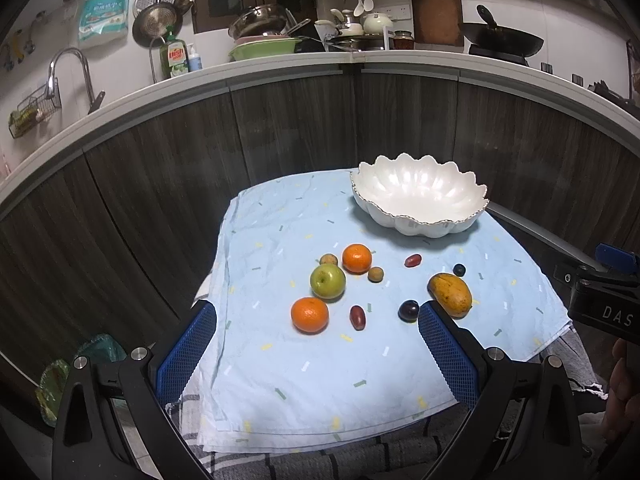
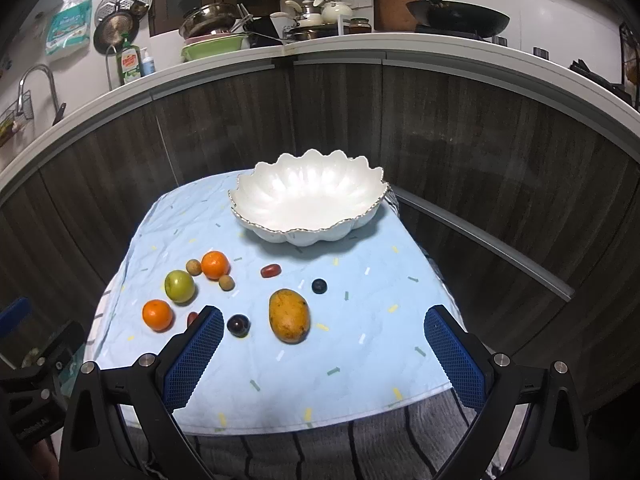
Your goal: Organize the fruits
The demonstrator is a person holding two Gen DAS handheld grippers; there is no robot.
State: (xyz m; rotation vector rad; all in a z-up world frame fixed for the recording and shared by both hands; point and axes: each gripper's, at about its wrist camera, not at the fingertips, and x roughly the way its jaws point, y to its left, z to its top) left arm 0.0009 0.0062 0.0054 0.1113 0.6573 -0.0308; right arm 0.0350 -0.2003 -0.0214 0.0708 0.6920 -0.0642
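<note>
A white scalloped bowl (image 1: 420,196) (image 2: 308,204) stands empty at the far side of a light blue cloth (image 1: 320,360) (image 2: 352,360). In front of it lie loose fruits: a green apple (image 1: 327,281) (image 2: 179,286), two oranges (image 1: 357,258) (image 1: 309,314) (image 2: 215,265) (image 2: 157,314), a yellow mango (image 1: 450,294) (image 2: 289,315), dark plums (image 1: 408,310) (image 2: 238,324) (image 2: 319,285), red dates (image 1: 357,317) (image 2: 270,270) and small brown fruits (image 1: 375,274) (image 2: 226,282). My left gripper (image 1: 316,350) is open above the near cloth, empty. My right gripper (image 2: 324,356) is open too, just short of the mango.
Dark wood cabinet fronts (image 1: 280,132) curve behind the cloth, under a white counter (image 2: 320,46) crowded with pans, dishes and a wok (image 2: 460,18). A sink tap (image 1: 72,68) is at far left. A striped grey cloth (image 2: 360,452) lies under the blue one.
</note>
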